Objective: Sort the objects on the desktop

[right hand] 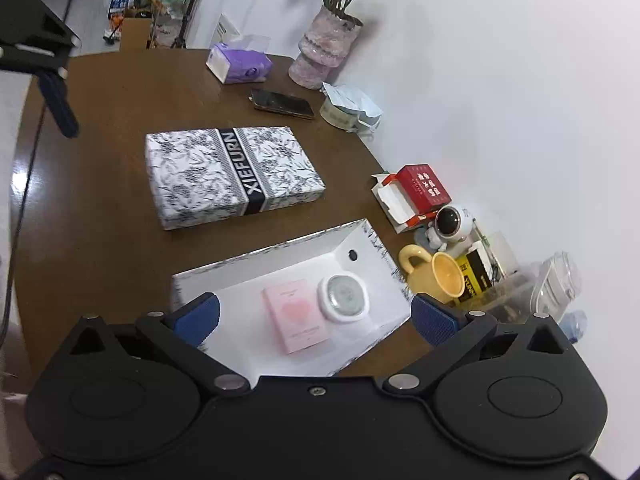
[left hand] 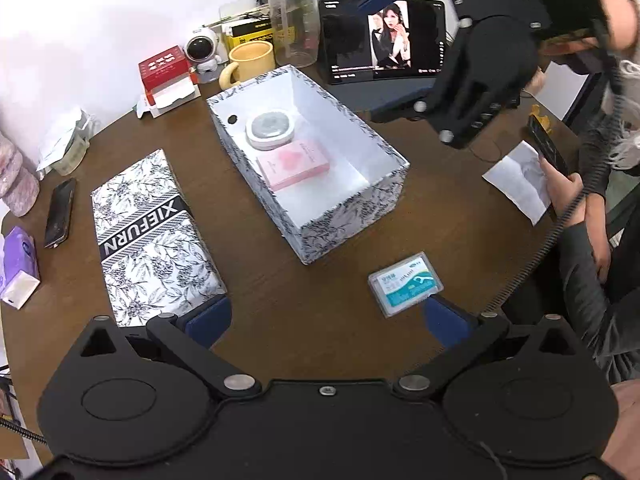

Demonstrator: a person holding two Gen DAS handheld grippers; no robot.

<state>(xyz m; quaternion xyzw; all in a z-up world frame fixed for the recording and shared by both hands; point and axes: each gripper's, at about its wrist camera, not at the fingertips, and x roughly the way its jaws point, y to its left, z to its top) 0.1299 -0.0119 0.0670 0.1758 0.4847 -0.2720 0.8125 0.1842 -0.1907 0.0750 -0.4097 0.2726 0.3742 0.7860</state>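
Note:
An open box with a black-and-white leaf print stands mid-table. Inside it lie a round white case and a pink box with a heart. Its lid, marked XIEFURN, lies flat to one side. A small blue-green card case rests on the wood just beyond my left gripper's right finger. My left gripper is open and empty, low over the table's near side. Above the box, my right gripper is open and holds nothing.
Along the wall stand a yellow mug, a red box, an astronaut figure, a bottle and a tablet. A dark phone, purple tissues and a vase sit beyond the lid. A person's hand holds a phone.

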